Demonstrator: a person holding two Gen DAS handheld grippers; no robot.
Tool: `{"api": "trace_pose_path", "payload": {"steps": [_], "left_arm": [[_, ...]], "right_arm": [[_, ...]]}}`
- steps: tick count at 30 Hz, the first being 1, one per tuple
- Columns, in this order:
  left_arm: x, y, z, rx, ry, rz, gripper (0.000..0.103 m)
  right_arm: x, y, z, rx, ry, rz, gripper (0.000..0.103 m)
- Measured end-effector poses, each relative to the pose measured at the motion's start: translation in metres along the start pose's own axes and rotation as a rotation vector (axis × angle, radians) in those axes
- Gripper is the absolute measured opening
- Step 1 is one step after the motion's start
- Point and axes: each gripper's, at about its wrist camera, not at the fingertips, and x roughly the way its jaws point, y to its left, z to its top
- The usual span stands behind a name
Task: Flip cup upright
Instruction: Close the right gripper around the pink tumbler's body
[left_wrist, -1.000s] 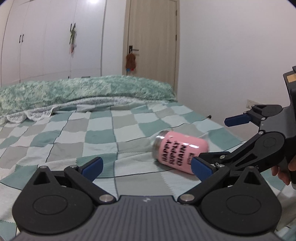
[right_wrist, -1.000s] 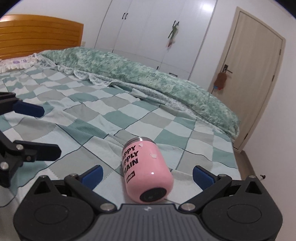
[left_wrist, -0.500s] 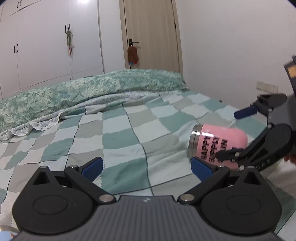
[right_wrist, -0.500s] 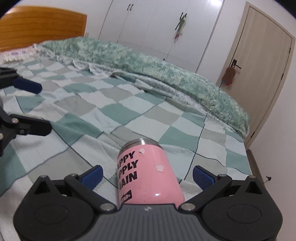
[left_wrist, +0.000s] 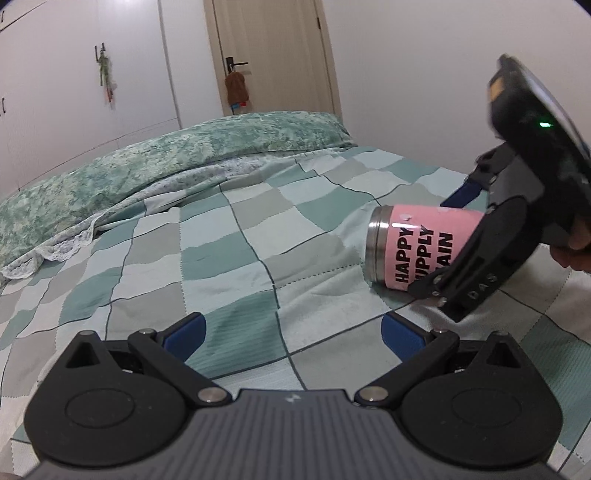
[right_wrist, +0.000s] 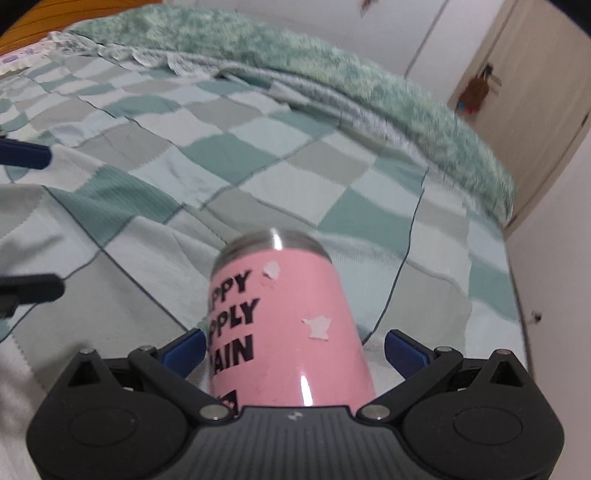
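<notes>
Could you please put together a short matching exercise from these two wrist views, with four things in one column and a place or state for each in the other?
Things:
1. pink cup
2. left gripper
3. right gripper
4. green quilt

Places or states:
A. open over bare checked bedspread
B. bunched along the far side of the bed
C. lying on its side, steel rim pointing away from the right wrist camera
D. open, one finger on each side of the cup

Pairs: 1-C, 2-A, 3-D, 4-B
</notes>
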Motion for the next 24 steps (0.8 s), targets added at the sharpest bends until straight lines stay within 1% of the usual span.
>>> {"api": "trace_pose_path", "payload": {"steps": [1, 2, 4, 8, 12, 16, 20, 24], "left_arm": [[0.001, -0.001, 0.0, 0.002, 0.0, -0.003, 0.103], [0.001, -0.001, -0.001, 0.003, 0.001, -0.007, 0.103], [0.002, -0.001, -0.002, -0.002, 0.003, -0.019, 0.103], [0.003, 0.0, -0.002, -0.011, 0.002, -0.024, 0.103], [0.001, 0.001, -0.002, -0.014, -0.001, -0.028, 0.103], [-0.008, 0.001, 0.0, -0.026, -0.006, -0.014, 0.103], [-0.027, 0.0, 0.006, -0.037, -0.019, -0.008, 0.103], [-0.062, -0.006, 0.013, -0.048, -0.045, -0.004, 0.103]], "right_arm": [[0.005, -0.003, -0.001, 0.02, 0.026, 0.018, 0.092], [0.009, -0.004, -0.003, 0.035, 0.043, 0.039, 0.089], [0.009, -0.003, -0.007, 0.032, 0.033, 0.035, 0.087], [0.0, 0.001, -0.016, 0.021, -0.011, 0.019, 0.087], [-0.01, 0.004, -0.022, 0.017, -0.039, -0.001, 0.086], [-0.025, 0.002, -0.024, 0.031, -0.054, -0.015, 0.086], [-0.049, 0.002, -0.026, 0.042, -0.068, -0.018, 0.086], [-0.087, 0.008, -0.027, 0.071, -0.086, -0.013, 0.086]]}}
